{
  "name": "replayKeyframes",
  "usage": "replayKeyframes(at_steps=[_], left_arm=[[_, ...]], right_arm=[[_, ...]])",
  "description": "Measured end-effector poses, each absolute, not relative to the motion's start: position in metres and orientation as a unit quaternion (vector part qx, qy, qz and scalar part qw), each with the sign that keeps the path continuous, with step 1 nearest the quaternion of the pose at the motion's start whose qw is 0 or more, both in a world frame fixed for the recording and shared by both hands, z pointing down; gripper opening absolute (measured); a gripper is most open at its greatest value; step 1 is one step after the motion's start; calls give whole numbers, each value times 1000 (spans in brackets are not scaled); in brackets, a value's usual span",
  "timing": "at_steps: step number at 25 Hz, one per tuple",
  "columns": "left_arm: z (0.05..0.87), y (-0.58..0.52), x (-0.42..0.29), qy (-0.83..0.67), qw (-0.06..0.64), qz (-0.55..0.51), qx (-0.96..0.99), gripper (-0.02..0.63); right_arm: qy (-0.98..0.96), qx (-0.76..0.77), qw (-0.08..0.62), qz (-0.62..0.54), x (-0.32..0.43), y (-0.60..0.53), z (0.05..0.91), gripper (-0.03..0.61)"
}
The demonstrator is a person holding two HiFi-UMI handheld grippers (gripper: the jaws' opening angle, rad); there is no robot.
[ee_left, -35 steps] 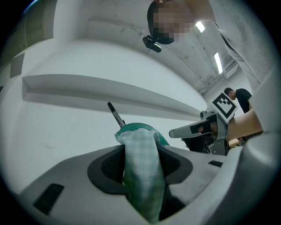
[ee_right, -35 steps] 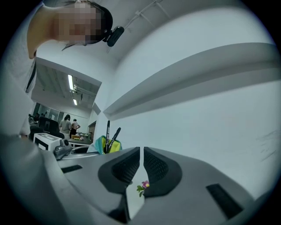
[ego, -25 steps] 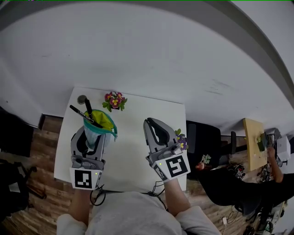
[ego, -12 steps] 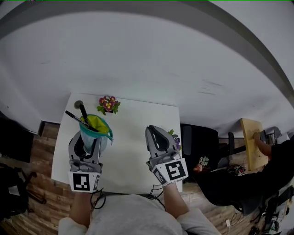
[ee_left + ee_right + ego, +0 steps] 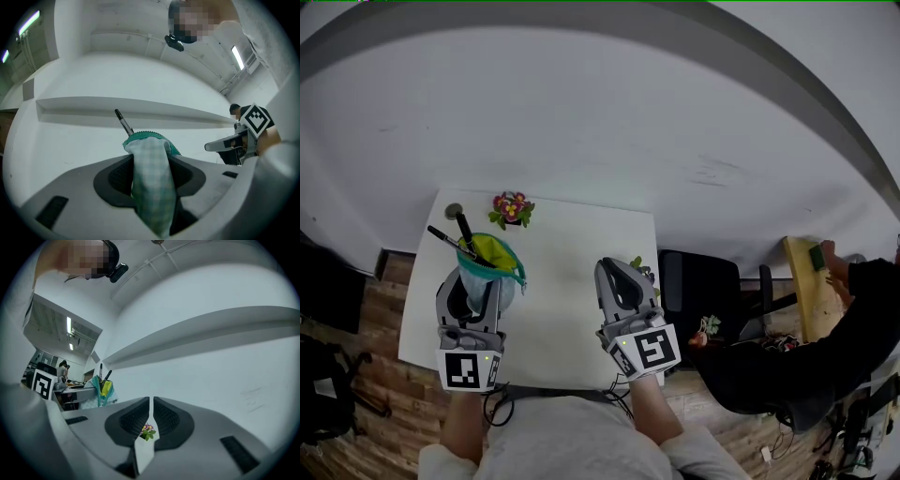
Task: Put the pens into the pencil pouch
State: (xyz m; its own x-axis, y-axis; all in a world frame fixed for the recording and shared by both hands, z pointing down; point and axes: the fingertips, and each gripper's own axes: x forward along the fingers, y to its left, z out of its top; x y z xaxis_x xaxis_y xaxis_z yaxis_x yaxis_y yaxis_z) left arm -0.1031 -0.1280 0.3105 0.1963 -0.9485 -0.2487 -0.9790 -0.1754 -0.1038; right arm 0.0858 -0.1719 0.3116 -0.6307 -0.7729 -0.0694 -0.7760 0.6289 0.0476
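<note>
Your left gripper [image 5: 478, 278] is clamped on the pencil pouch [image 5: 494, 255]. In the left gripper view, its two dark ribbed pads press the soft cloth from both sides, and the pouch stands upright between them. The cloth is a pale green-and-white check with a teal zip edge around the open mouth, and the head view shows a yellow-green lining inside. Two dark, thin pens [image 5: 464, 232] stand in the mouth. They lean towards the far left corner of the table [image 5: 567, 248], and their upper ends stick out above the rim.

Your right gripper [image 5: 617, 272] carries nothing. In its own view the jaws are almost together, with only a thin slit between the ribbed pads. It is at the right part of the table, well apart from the pouch. Both grippers have smooth grey plastic shells, and each has a marker cube [image 5: 647, 349] with a black-and-white square pattern.

The table is white, flat and matte. A small flower pot [image 5: 510, 207] with red and yellow blossoms stands at its far edge. A second small plant [image 5: 638, 268] is just beside the right gripper, near the right edge. The wall [image 5: 600, 112] behind is plain white, and the floor [image 5: 380, 380] is of brown wooden planks. A black chair [image 5: 698, 281] stands to the right of the table. Farther right, a person in dark clothes [image 5: 862, 300] is at a light wooden desk [image 5: 806, 295].
</note>
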Motion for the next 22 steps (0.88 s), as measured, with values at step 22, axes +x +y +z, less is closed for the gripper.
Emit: replayKeyframes(at_steps=[22], left_arm=[[300, -99, -66, 634, 142, 74, -756, 206]], right_arm=[[911, -409, 41, 42, 108, -148, 306, 44]])
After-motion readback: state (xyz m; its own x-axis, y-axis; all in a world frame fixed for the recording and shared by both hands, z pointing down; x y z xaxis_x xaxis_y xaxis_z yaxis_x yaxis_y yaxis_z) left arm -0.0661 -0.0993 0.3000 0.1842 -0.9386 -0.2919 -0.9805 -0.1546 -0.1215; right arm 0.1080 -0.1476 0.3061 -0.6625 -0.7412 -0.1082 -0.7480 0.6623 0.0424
